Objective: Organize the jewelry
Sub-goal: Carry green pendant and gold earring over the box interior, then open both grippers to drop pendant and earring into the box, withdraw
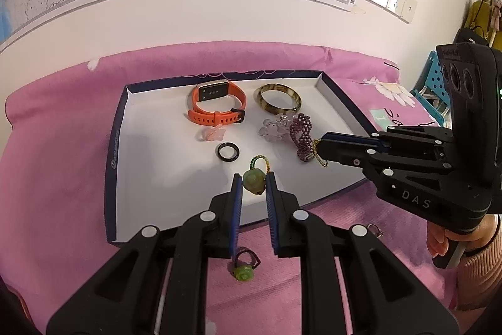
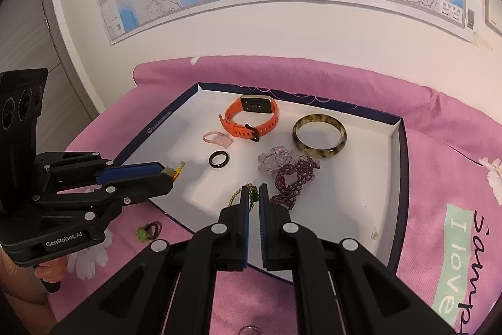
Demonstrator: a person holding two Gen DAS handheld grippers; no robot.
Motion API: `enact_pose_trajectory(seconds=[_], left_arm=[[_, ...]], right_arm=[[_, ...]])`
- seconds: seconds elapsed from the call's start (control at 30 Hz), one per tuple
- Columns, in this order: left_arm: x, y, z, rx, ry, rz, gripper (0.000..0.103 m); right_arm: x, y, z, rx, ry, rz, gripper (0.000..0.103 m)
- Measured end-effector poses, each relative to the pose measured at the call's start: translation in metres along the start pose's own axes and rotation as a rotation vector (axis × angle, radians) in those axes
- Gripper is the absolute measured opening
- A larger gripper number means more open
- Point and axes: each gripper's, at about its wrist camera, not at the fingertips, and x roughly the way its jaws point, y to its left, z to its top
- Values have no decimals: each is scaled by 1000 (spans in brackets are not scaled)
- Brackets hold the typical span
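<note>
Nearest to my left camera, a green flower ring [image 1: 243, 271] lies on the pink cloth [image 1: 62, 178], just outside the near wall of the tray [image 1: 110, 165]. Inside the tray, my left tool [image 1: 254, 181] pinches a green jade pendant [image 1: 253, 181], and my right tool [image 2: 254, 193] is pressed on a thin bead chain [image 2: 236, 196]. Farther in the tray lie a black ring [image 1: 228, 152], an orange watch [image 1: 216, 105] and an amber bangle [image 1: 279, 99].
</note>
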Motion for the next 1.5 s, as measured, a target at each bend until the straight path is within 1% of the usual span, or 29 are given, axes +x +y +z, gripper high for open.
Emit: enact_pose_trajectory(seconds=[0.73, 0.9, 1.27, 1.5], left_arm=[[26, 5, 3, -3, 57, 29, 15], [33, 8, 4, -5, 70, 45, 15], [41, 7, 7, -2, 78, 66, 15], [48, 9, 8, -18, 92, 73, 16]], right_arm=[[19, -6, 5, -4, 42, -26, 5], [24, -7, 5, -3, 54, -29, 5], [28, -8, 6, 4, 67, -44, 5], [34, -8, 7, 10, 70, -53, 5]])
